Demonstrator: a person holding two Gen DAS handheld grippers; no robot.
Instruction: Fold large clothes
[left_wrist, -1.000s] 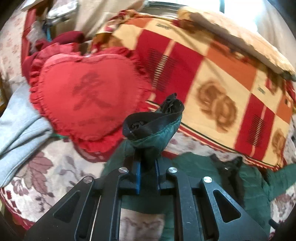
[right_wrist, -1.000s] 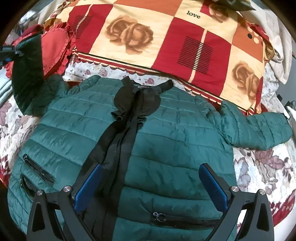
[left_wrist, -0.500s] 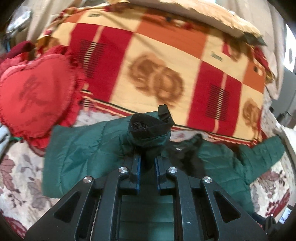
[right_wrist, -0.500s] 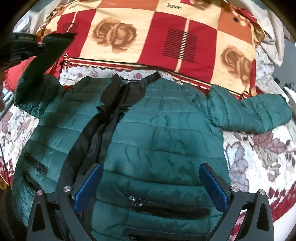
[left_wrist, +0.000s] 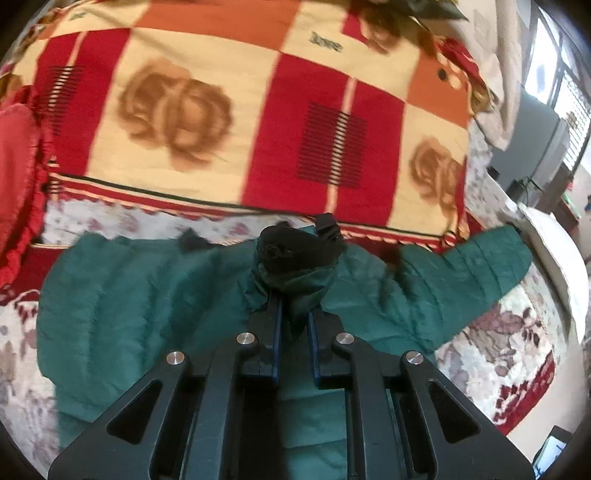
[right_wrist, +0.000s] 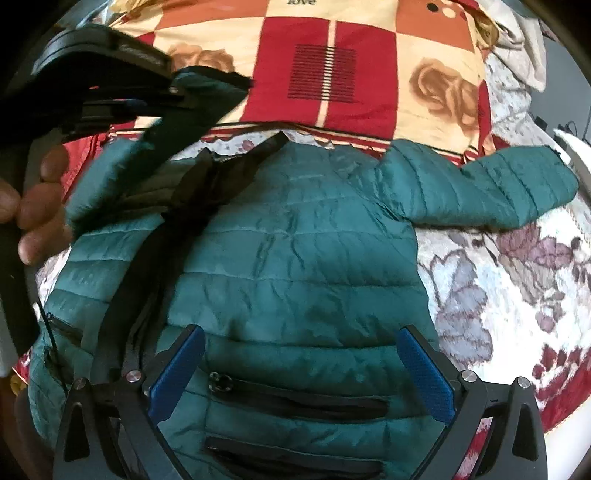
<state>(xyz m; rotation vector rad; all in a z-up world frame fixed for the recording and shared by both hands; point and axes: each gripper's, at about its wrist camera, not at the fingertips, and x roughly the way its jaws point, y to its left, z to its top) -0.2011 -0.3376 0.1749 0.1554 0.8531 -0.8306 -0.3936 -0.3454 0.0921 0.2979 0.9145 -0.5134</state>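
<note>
While left fingers (left_wrist: 293, 310) clench the sleeve cuff (left_wrist: 295, 254), right fingers (right_wrist: 301, 369) hover released, seemingly above the jacket (right_wrist: 295, 258).

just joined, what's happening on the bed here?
A person is folding a green puffer jacket spread front-up on the bed. The left hand-held gripper is shut on the cuff of one sleeve, lifted over the jacket's body. The right hand-held gripper hangs open above the hem, holding nothing. The other sleeve lies flat, unfolded.

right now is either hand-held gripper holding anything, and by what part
The left hand-held gripper pinches the green jacket by its sleeve cuff. The right hand-held gripper holds nothing.
</note>
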